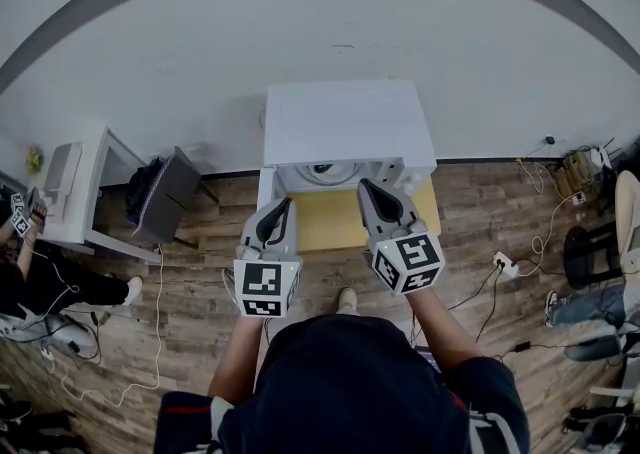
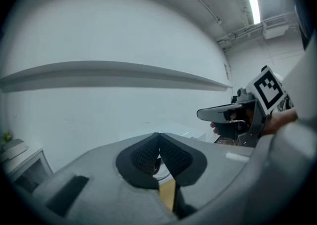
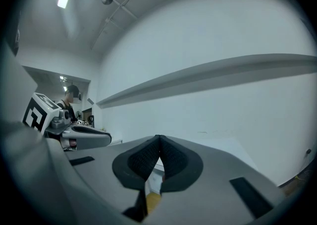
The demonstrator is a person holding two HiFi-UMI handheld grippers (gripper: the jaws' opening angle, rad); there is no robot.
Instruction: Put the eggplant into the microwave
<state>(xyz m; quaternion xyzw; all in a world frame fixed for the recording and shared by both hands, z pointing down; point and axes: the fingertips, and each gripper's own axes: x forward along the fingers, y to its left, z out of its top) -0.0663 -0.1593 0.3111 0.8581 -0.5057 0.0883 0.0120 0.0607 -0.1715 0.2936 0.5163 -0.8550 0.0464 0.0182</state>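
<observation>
A white microwave (image 1: 345, 124) stands against the wall behind a yellow tabletop (image 1: 335, 219). Its front is open, and a round turntable (image 1: 325, 174) shows inside. No eggplant is in any view. My left gripper (image 1: 284, 204) hangs over the left part of the yellow top, its jaws shut and empty; its own view shows the pads (image 2: 146, 153) meeting at the tip. My right gripper (image 1: 367, 186) hangs beside it on the right, just before the opening, also shut with nothing between the pads (image 3: 174, 156). Each gripper view catches the other gripper at its side.
A pale desk (image 1: 88, 185) and a black bag (image 1: 160, 197) stand at the left on the wood floor. Cables and a power strip (image 1: 505, 264) lie at the right, near chairs (image 1: 590, 252). A person sits at the far left edge (image 1: 30, 272).
</observation>
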